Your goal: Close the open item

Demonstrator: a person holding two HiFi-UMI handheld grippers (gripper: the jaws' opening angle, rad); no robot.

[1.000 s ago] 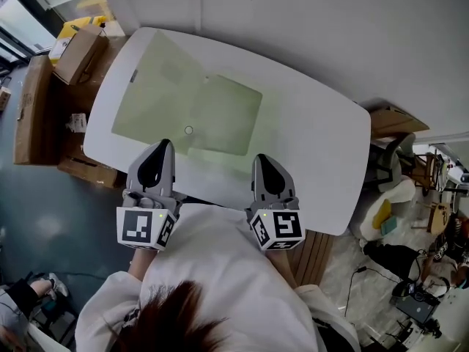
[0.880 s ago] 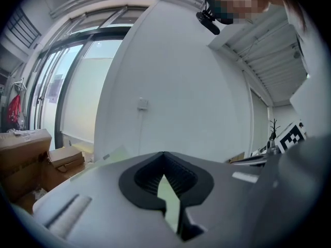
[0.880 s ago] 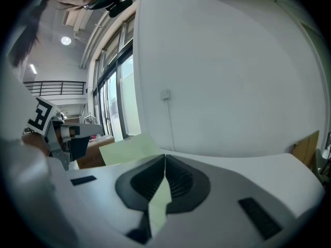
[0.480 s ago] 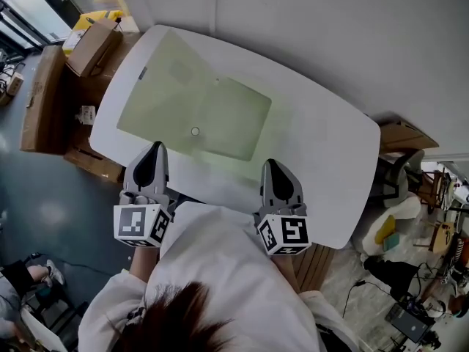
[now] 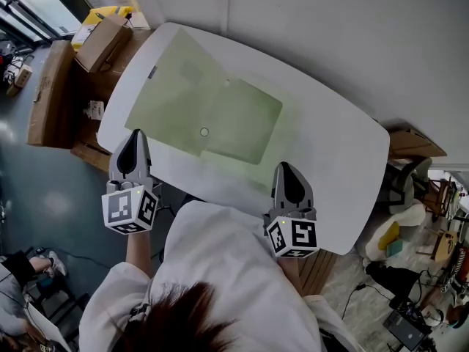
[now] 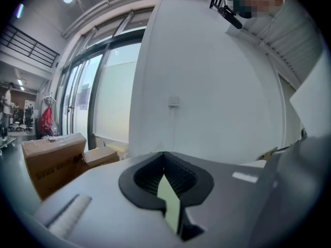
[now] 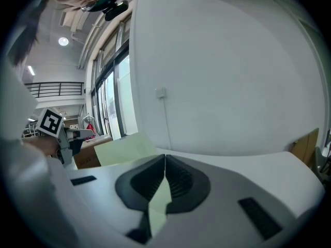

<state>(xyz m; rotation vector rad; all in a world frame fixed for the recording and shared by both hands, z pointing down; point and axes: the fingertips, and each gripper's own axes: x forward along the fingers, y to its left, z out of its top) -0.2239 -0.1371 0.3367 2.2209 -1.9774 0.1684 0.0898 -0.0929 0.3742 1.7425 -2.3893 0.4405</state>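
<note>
L gripper (image 5: 136, 135), R gripper (image 5: 287, 167) both closed, empty; green folder (image 5: 212, 108) open on table (image 5: 333, 160); boxes (image 5: 99, 39) beside.

Pale green folder (image 5: 212, 108), white desk (image 5: 330, 160), grey left tool (image 5: 135, 134), grey right tool (image 5: 285, 167), black-and-white square markers (image 5: 121, 210), brown cardboard boxes (image 5: 99, 39)

We see a white table (image 5: 330, 156) against a pale wall (image 5: 352, 35), cardboard boxes (image 5: 99, 39) left of it, perhaps tall windows (image 6: 98, 97) beyond.

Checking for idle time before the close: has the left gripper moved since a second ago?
Yes. The left gripper has slid left along the table's near edge to its left corner.
</note>
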